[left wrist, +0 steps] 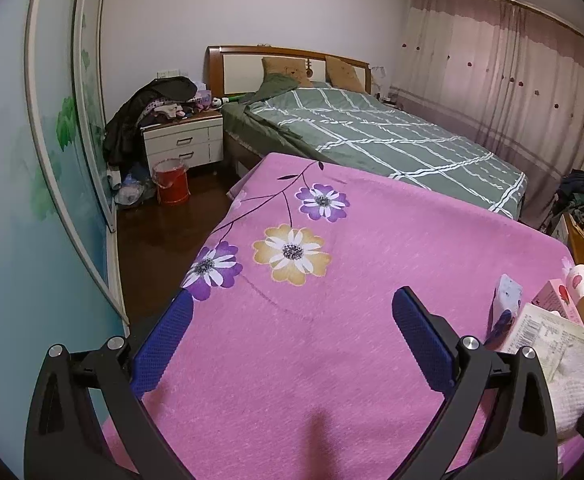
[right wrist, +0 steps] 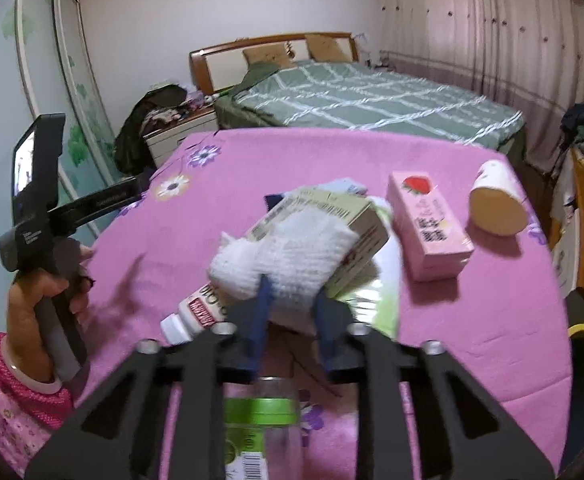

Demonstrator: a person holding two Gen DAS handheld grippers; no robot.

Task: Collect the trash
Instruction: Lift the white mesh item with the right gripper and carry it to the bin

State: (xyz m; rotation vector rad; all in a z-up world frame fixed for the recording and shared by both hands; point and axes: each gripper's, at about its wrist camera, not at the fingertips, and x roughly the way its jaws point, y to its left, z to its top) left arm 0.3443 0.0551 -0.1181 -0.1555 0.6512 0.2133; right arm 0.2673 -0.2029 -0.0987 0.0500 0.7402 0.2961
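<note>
Pinching white foam net (right wrist: pixel 292 248) w/ right gripper (right wrist: pixel 289 304) mid-frame; left gripper (left wrist: pixel 292 320) gaping, empty; box (right wrist: pixel 428 224), cup (right wrist: pixel 496 200), bottle (right wrist: pixel 199 312) awaiting pickup.

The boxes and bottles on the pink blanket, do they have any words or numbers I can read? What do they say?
No text reads clearly.
Pink box: strawberry picture and large printed characters, too blurred to read.
White bottle: red label with white letters, blurred by motion.
Cardboard box: barcode and fine print, too small.
Clear bottle: green label with a barcode, digits unreadable.
Left gripper's handle: small white lettering, too small.
</note>
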